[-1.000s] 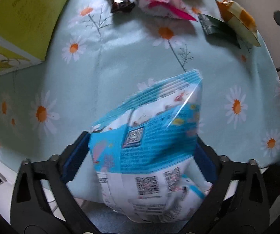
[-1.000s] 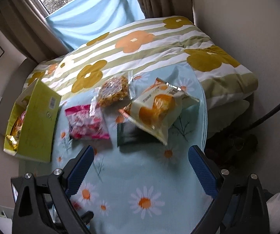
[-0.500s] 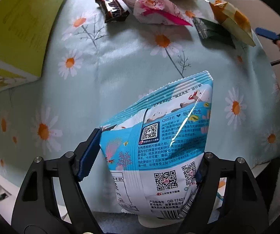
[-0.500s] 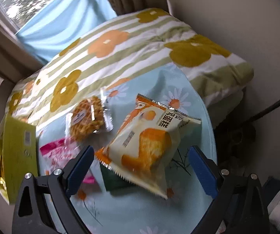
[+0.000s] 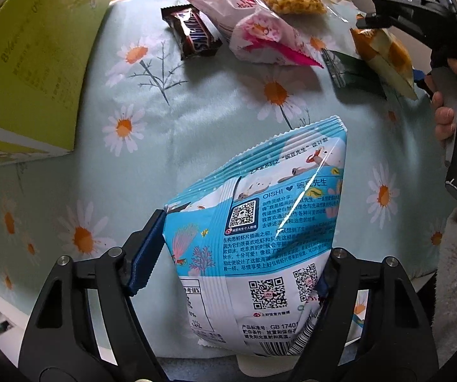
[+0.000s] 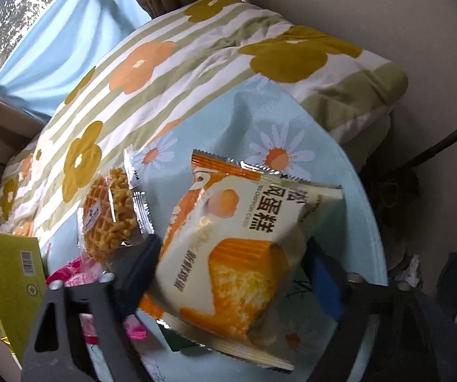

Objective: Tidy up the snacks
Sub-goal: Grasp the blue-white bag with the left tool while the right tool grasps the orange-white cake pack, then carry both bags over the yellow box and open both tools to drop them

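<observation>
My left gripper (image 5: pixel 238 254) is shut on a blue-and-white Oishi chip bag (image 5: pixel 266 222) and holds it above the daisy tablecloth (image 5: pixel 196 121). My right gripper (image 6: pixel 231 273) has closed in around an orange-and-cream chiffon cake packet (image 6: pixel 238 248); the fingers (image 6: pixel 139 264) touch its sides. That packet also shows at the right of the left wrist view (image 5: pixel 384 57), by the right gripper's body. A yellow-green box (image 5: pixel 27 63) stands open at the left.
On the cloth lie a Snickers bar (image 5: pixel 193 31), a pink packet (image 5: pixel 253 28), a clear-wrapped waffle snack (image 6: pixel 110 213) and a dark green packet (image 5: pixel 349 70) under the cake packet. A flowered quilt (image 6: pixel 196 57) lies beyond the table.
My right gripper moved forward and down over the cake packet and narrowed onto it. My left gripper squeezed tighter on the chip bag and shifted slightly.
</observation>
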{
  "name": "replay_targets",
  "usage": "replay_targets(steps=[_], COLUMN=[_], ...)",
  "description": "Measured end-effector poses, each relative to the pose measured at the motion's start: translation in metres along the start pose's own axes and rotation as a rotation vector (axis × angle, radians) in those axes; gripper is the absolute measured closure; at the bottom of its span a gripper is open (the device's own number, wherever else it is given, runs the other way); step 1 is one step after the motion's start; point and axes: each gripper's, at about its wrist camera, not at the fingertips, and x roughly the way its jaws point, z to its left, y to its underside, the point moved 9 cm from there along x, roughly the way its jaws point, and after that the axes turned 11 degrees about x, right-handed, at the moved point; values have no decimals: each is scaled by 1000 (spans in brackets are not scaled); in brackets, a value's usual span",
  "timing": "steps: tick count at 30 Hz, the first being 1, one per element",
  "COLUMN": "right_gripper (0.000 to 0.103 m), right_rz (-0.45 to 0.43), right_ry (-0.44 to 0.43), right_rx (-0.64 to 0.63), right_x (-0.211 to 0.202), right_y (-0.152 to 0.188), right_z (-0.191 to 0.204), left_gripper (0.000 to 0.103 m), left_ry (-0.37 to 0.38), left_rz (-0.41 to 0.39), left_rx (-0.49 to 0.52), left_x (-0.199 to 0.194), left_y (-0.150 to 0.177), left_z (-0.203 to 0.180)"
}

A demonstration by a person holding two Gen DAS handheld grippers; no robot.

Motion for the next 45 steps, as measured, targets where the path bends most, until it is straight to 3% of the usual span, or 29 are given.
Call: replay_targets(steps=[9, 21, 29, 35, 45], right_gripper=[38, 39, 39, 39, 39], right_rz=[-20, -50, -114, -158, -198], right_ry=[-28, -119, -192, -249, -344], right_rx=[-28, -40, -86, -158, -305], right_x=[-9, -64, -136, -184, -232], right_y=[5, 22, 32, 44, 79], right_z=[4, -2, 8, 30, 104], left_gripper=[30, 30, 31, 31, 31], left_ry=[3, 7, 5, -5, -55], left_rz=[-14, -85, -207, -305, -472], left_rx=[-5, 10, 22, -27, -127], left_x=[-6, -37, -91, -138, -221], left_y=[5, 11, 11, -3, -22], left_z=[6, -4, -17, -4, 70])
